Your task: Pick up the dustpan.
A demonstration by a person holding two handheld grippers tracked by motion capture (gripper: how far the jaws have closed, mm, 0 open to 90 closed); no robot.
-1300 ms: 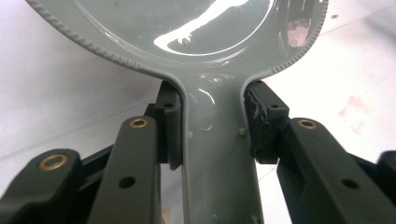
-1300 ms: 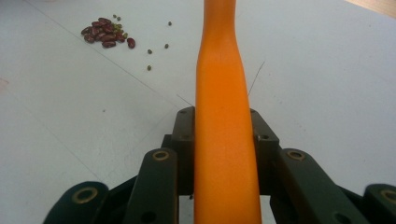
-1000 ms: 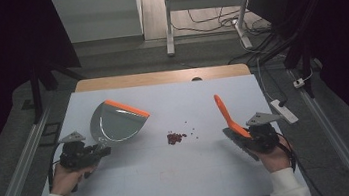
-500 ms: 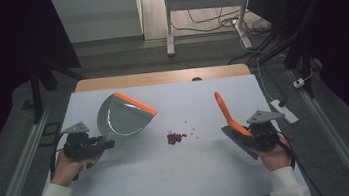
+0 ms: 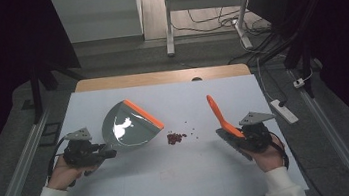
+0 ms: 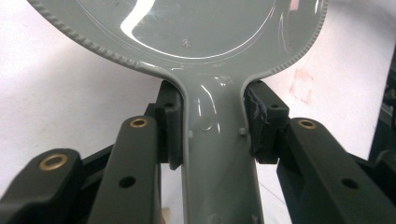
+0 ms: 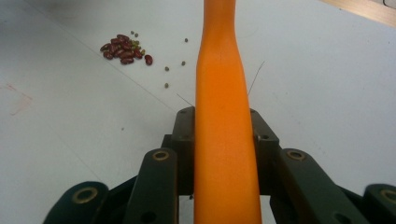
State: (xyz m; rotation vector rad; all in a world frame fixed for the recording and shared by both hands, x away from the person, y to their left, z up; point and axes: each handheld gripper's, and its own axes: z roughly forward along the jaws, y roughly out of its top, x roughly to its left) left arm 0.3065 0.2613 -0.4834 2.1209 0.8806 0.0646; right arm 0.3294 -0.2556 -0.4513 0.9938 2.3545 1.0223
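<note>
White table point(image 5: 137, 183) in a dark room. Left gripper point(image 6: 212, 135) pinches the grey dustpan point(image 5: 128, 126) by its handle; pan cut off above. Right gripper point(image 7: 223, 140) pinches the orange brush point(image 5: 221, 115); bristles hidden. Beans point(image 5: 175, 137) lie between the 2. No writing legible.

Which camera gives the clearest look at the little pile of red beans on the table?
The right gripper view: the beans lie close enough to count, with small green ones scattered beside them. The high view shows them as a tiny dark cluster between dustpan and brush. In the left gripper view the dustpan covers that area.
</note>
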